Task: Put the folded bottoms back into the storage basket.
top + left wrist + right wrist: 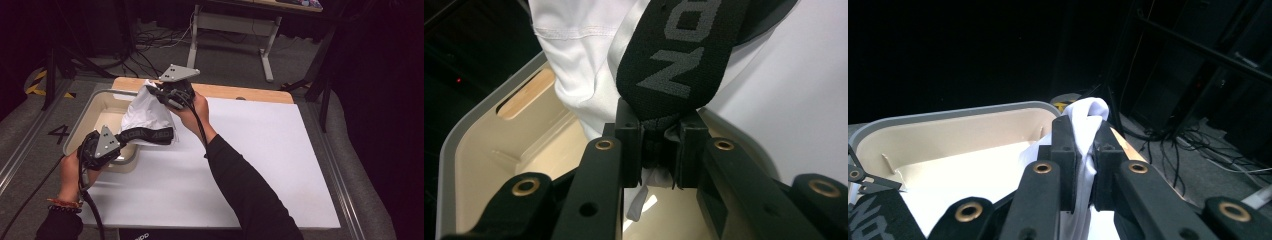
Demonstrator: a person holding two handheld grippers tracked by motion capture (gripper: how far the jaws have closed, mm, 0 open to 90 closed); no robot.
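Note:
A white garment (146, 113) with a black lettered waistband (147, 134) hangs in the air over the beige bin (98, 104) at the table's left. My left gripper (118, 142) is shut on the black waistband (674, 55) and some white cloth, low over the bin's near rim. My right gripper (159, 91) is shut on a bunch of the white fabric (1087, 125) at the garment's top, above the bin's far side. The cloth is stretched between the two grippers. In the right gripper view the bin's rim (948, 116) lies just beyond the jaws.
A white sheet (240, 160) covers the table to the right of the bin. A wooden strip (250, 93) runs along the table's far edge. Behind it stand a desk frame (230, 25) and cables on a grey floor.

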